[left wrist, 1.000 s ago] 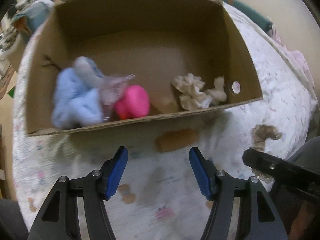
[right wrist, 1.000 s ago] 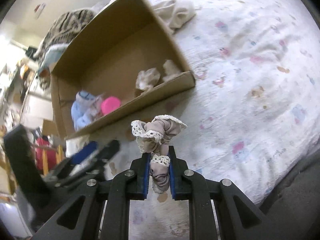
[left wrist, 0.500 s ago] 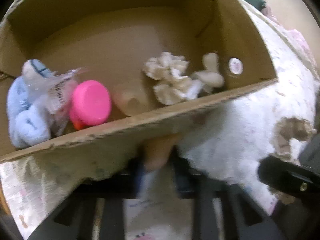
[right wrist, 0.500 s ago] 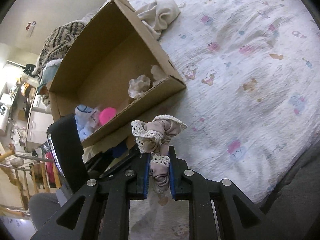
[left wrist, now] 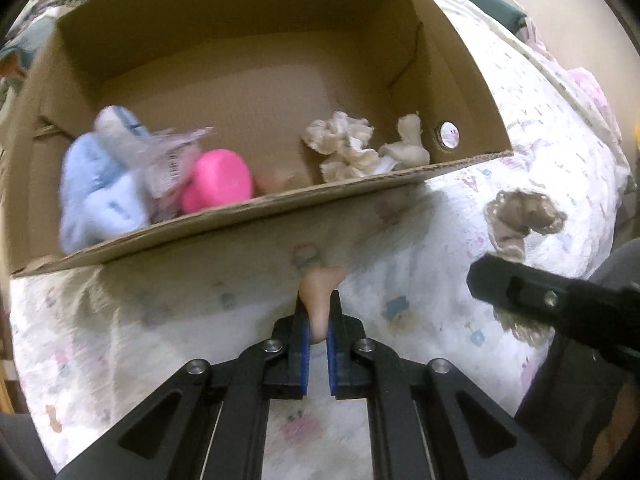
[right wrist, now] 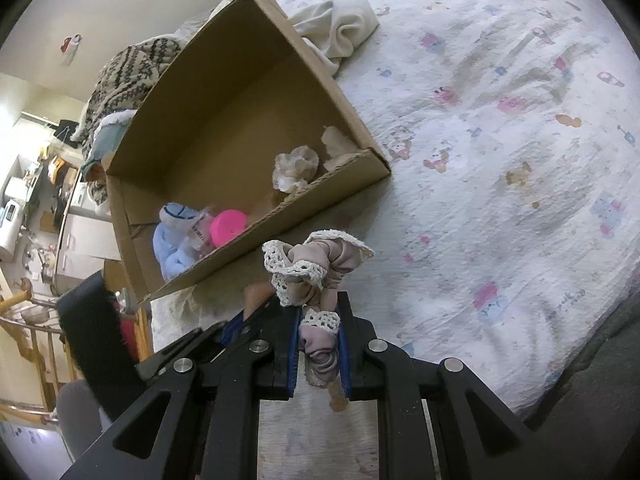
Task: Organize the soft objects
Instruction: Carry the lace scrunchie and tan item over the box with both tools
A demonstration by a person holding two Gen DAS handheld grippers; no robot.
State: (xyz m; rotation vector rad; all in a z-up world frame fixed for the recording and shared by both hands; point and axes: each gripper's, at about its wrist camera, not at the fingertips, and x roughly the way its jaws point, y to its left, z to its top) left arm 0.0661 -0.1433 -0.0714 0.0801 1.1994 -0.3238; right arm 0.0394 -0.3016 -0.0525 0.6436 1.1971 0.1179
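A cardboard box (left wrist: 360,188) (right wrist: 352,168) sits on the bed. Inside lie a blue plush toy (left wrist: 100,188), a pink round object (left wrist: 218,184), a cream scrunchie (left wrist: 344,148) and a small white soft piece (left wrist: 408,144). My left gripper (left wrist: 316,320) is shut on a peach soft piece (left wrist: 322,284), held just in front of the box's near wall. My right gripper (right wrist: 318,320) is shut on a mauve lace-trimmed scrunchie (right wrist: 316,264), held above the bedsheet right of the box; it also shows in the left wrist view (left wrist: 520,216).
The patterned bedsheet (right wrist: 500,140) spreads to the right. A cream cloth (right wrist: 340,28) lies behind the box. A patterned knit blanket (right wrist: 128,68) is piled at the far left. Room furniture shows beyond the bed's left edge.
My left gripper was open, reached forward to the peach piece by the box wall, closed on it and pulled back with it. My right gripper kept holding the scrunchie, shifting slightly.
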